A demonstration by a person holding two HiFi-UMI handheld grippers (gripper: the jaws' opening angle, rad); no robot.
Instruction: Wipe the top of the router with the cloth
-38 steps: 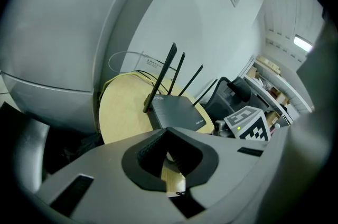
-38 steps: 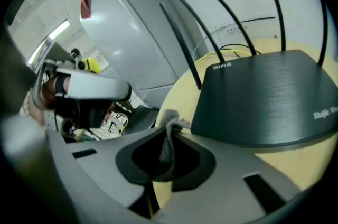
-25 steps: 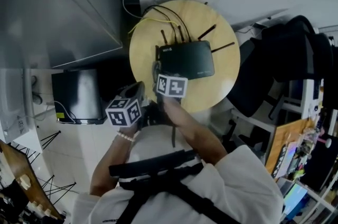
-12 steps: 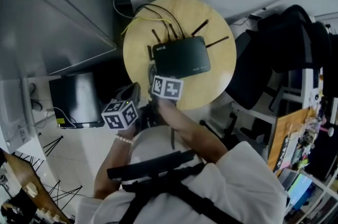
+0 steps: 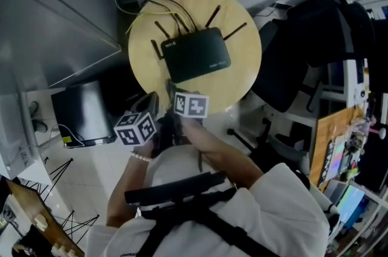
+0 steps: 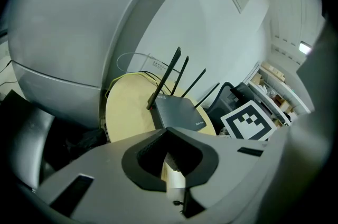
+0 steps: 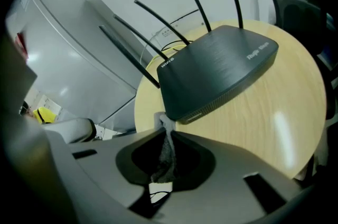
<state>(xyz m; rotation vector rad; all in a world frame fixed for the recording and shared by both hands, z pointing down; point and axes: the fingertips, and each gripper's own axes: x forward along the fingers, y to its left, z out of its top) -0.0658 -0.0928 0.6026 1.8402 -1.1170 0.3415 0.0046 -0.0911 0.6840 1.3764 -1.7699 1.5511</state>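
A black router (image 5: 197, 54) with several antennas lies on the round wooden table (image 5: 242, 77). In the right gripper view the router (image 7: 222, 67) fills the middle, its near corner just beyond the jaws. My right gripper (image 7: 168, 130) is shut on a grey cloth (image 7: 166, 151) that hangs between its jaws. In the head view this gripper (image 5: 173, 90) sits at the table's near edge, just short of the router's front left corner. My left gripper (image 5: 151, 105) hovers off the table to the left, and its jaws (image 6: 168, 130) are shut with nothing in them.
Yellow and black cables (image 5: 148, 7) run from the router's back over the table's far edge. A grey cabinet (image 5: 48, 7) stands at left with a dark box (image 5: 85, 110) on the floor beside it. A black office chair (image 5: 291, 62) crowds the table's right side.
The right gripper with the cloth has drawn back a little from the router toward the table's near edge. The head view has shifted, so the table sits higher and further left.
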